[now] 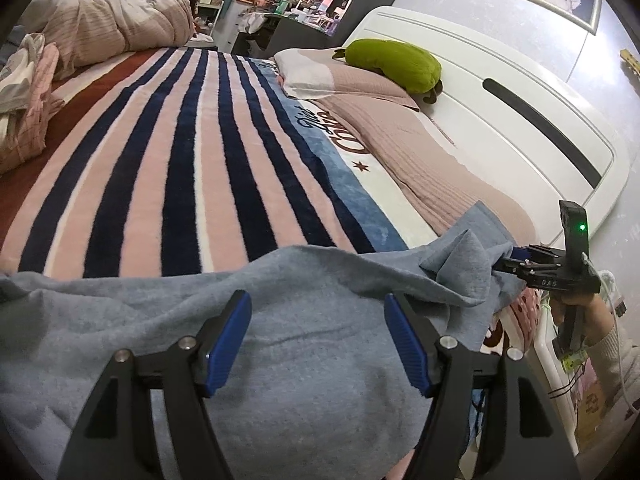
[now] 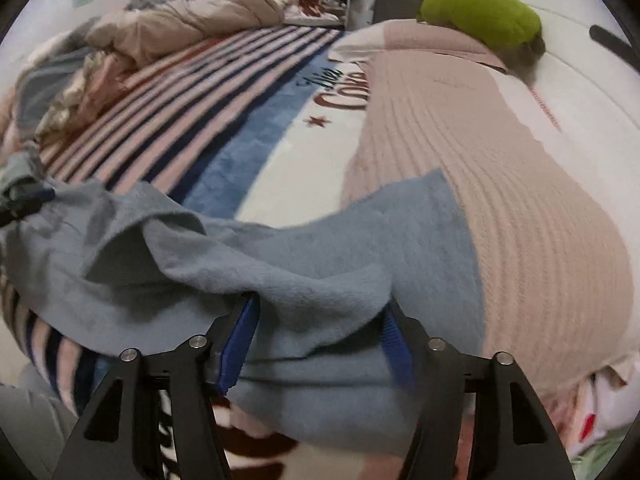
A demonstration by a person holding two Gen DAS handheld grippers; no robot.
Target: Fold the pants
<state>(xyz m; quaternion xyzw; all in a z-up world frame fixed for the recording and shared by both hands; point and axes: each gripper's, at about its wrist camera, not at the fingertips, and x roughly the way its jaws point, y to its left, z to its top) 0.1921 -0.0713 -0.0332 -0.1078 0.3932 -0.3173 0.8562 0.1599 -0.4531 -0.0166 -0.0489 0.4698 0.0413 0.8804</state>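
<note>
The grey-blue pants [image 1: 304, 340] lie across the near edge of the bed, bunched and partly folded; they also fill the lower half of the right wrist view [image 2: 320, 264]. My left gripper [image 1: 318, 344] hovers just over the cloth with its blue pads wide apart and nothing between them. My right gripper [image 2: 320, 340] is open too, with a fold of the pants lying loosely between its pads. The right gripper also shows in the left wrist view [image 1: 516, 258] at the pants' right end, its tips at the cloth.
A striped pink, navy and white blanket [image 1: 180, 152] covers the bed. A pink quilt [image 2: 520, 208] lies by the white headboard [image 1: 520, 112], with a green plush [image 1: 394, 64] on the pillow. Bedding and clothes [image 1: 28, 92] are piled at the far left.
</note>
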